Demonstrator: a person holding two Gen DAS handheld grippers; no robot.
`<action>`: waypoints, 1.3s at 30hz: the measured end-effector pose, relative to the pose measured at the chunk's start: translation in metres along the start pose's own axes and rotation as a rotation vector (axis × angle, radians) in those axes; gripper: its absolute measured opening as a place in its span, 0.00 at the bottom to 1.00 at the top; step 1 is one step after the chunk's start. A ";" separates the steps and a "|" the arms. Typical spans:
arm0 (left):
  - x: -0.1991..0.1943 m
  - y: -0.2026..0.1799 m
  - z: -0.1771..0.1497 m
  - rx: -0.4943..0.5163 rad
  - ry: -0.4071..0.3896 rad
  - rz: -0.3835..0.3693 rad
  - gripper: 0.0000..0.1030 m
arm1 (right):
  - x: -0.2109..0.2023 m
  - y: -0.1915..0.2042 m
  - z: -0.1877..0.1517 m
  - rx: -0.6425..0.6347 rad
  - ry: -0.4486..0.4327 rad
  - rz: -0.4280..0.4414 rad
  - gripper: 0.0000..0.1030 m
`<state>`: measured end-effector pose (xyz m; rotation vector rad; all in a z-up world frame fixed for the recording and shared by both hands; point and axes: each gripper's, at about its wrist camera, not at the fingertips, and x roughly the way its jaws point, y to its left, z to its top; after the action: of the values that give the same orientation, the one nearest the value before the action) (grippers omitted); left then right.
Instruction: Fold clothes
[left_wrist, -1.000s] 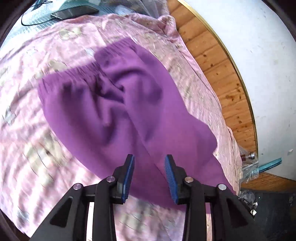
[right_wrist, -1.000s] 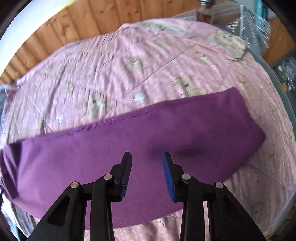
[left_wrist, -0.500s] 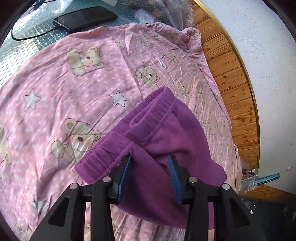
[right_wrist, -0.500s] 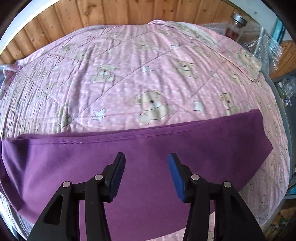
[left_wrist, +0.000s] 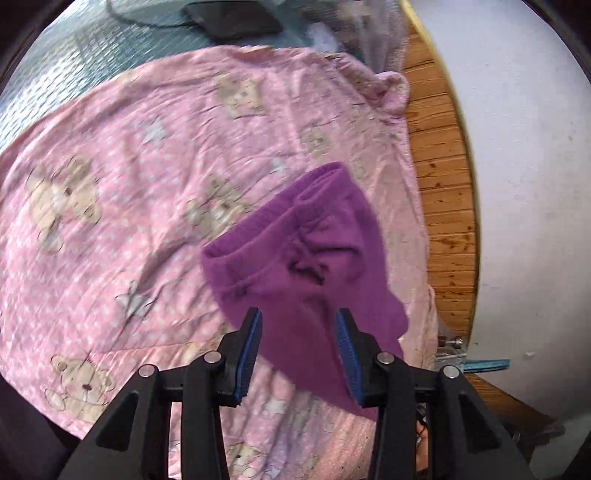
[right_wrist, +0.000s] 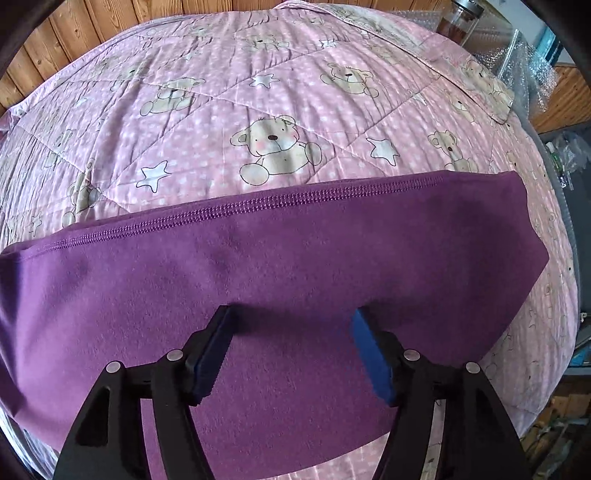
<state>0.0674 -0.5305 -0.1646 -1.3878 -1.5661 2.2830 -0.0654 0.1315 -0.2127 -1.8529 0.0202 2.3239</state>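
Honestly looks dicey: purple pants (right_wrist: 295, 280) lying on the bed's quilt (right_wrist: 273, 110) near its front edge, left gripper (left_wrist: 298, 354) and right gripper (right_wrist: 291, 354) both wide, empty, could bunch fabric.

- Left wrist camera looks down from higher up over the pink blanket (left_wrist: 110, 229).
- Right wrist camera sits close, low over the purple pants (right_wrist: 295, 280).
- Both see them.

Purple pants (left_wrist: 317, 266), folded, flat on quilt (left_wrist: 110, 184)
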 end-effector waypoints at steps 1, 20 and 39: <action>0.006 -0.008 0.009 0.013 -0.020 0.006 0.54 | 0.001 -0.001 0.000 0.013 -0.003 0.001 0.66; 0.028 -0.046 0.057 0.135 -0.089 0.023 0.08 | 0.013 -0.032 0.000 0.029 0.019 0.033 0.75; 0.027 0.040 0.023 0.034 0.158 0.185 0.09 | -0.063 0.205 -0.034 -0.547 -0.048 0.339 0.57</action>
<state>0.0524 -0.5536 -0.2104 -1.7229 -1.4006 2.2176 -0.0480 -0.0817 -0.1792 -2.1713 -0.3712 2.8191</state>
